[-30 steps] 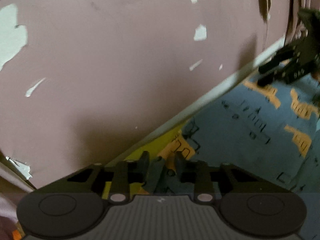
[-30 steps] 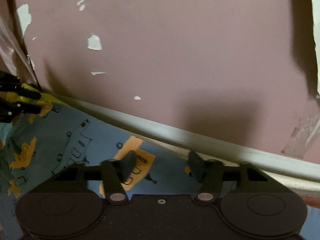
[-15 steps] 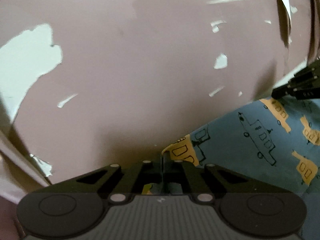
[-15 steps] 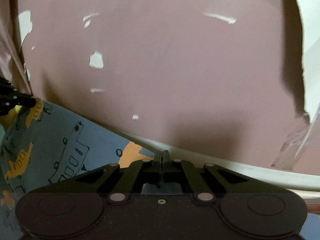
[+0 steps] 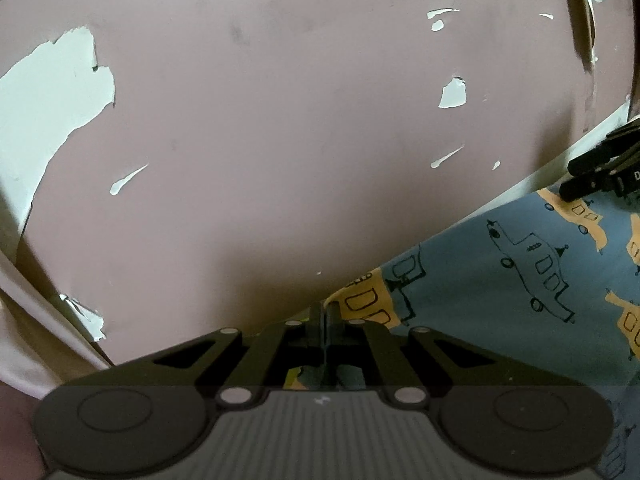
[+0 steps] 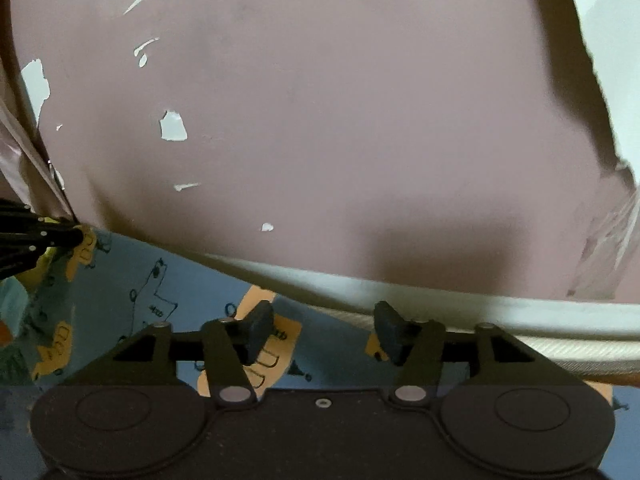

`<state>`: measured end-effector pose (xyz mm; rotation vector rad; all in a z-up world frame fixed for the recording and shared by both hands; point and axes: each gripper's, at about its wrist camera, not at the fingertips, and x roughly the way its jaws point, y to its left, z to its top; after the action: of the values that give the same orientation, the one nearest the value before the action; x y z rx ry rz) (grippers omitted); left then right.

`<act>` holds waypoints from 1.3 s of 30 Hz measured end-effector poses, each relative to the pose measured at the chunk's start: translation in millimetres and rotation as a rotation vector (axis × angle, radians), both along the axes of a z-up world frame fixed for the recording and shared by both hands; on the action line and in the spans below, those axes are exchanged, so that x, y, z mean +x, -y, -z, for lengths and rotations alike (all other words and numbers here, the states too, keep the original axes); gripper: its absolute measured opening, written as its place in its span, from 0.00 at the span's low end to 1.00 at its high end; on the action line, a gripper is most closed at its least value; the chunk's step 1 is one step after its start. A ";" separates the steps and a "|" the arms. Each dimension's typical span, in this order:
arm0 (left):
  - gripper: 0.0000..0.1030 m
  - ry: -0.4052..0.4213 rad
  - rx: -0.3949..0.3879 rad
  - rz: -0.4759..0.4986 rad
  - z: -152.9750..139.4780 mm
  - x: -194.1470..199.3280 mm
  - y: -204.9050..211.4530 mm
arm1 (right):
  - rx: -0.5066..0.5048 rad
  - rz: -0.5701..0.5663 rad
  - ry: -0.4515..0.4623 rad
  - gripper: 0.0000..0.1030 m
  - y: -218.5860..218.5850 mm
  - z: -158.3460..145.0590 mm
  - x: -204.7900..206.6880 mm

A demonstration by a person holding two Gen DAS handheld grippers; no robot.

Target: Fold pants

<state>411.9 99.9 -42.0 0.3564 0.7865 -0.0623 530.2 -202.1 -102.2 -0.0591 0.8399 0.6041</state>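
Note:
The pants (image 5: pixel 520 264) are blue with orange buses and line-drawn cars, and they lie near a wall. My left gripper (image 5: pixel 323 312) is shut on a corner of the pants' edge. My right gripper (image 6: pixel 322 322) is open, its fingers (image 6: pixel 258 326) spread just above the pants (image 6: pixel 160 300) at their far edge and holding nothing. The right gripper shows at the right edge of the left wrist view (image 5: pixel 600 168). The left gripper shows at the left edge of the right wrist view (image 6: pixel 36 240).
A mauve wall (image 5: pixel 280 120) with peeling paint patches (image 5: pixel 52 92) fills the background. A pale ledge (image 6: pixel 440 300) runs along the wall's base behind the pants. Pink fabric (image 5: pixel 24 320) hangs at the far left.
My left gripper shut on the pants' corner and stays shut. My right gripper shut half a second ago and has now opened, letting go of the pants.

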 end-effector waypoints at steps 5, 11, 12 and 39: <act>0.01 0.029 0.006 0.005 0.1 -4.1 8.5 | -0.095 -0.047 0.020 0.17 -15.5 6.5 -3.5; 0.01 0.061 0.005 -0.002 -10.3 -12.6 10.6 | -0.135 -0.052 0.092 0.00 -21.6 -3.2 -13.7; 0.01 0.068 0.006 -0.003 -12.6 -15.0 11.0 | -0.132 -0.042 0.113 0.00 -22.0 -4.9 -19.0; 0.01 0.104 0.163 0.504 -47.5 -223.5 23.9 | -0.169 -0.249 0.237 0.00 42.9 -83.7 -292.6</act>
<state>188.4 76.0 5.5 0.7016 0.5847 -0.4505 237.7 -245.0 -18.6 -0.3870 0.6558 0.7424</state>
